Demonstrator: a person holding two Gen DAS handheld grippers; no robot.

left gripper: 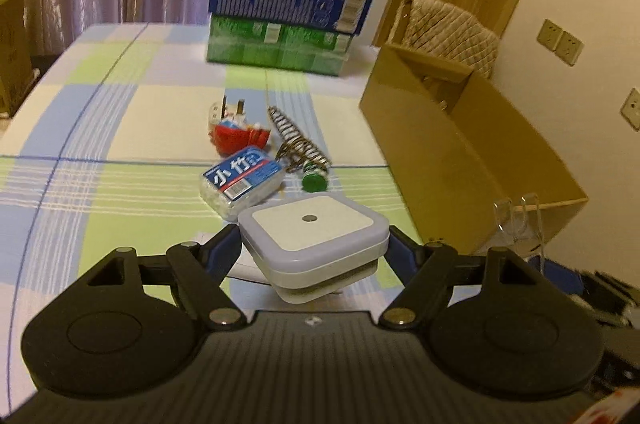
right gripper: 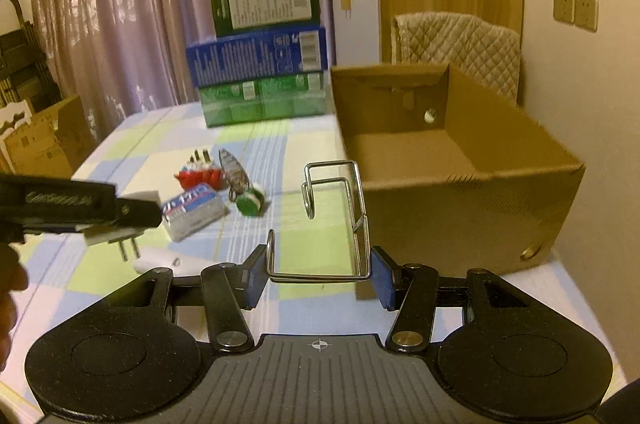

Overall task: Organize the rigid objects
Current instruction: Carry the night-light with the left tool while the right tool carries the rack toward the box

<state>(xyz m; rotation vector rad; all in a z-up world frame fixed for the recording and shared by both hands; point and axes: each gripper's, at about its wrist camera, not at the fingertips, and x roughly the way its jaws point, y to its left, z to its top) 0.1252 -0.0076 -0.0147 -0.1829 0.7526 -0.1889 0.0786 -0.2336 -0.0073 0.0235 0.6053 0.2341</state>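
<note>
Grippers loaded, you carry a white plug-in night light [left gripper: 314,244] clamped in the left gripper [left gripper: 314,256] and a wire hook [right gripper: 336,220] pinched in the right gripper [right gripper: 316,278], both lifted above the table's [left gripper: 120,127] near edge, presumably bound for the cardboard box [right gripper: 460,183] at its right edge.

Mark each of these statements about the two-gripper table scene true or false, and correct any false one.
1. The left gripper holds a square white plug-in night light. True.
2. The right gripper is empty. False: it grips a bent silver wire hook.
3. The open brown cardboard box already holds several items. False: its visible inside looks bare.
4. Three cartons are stacked at the table's far end. True.
5. A red plug lies on the checked tablecloth. True.
</note>
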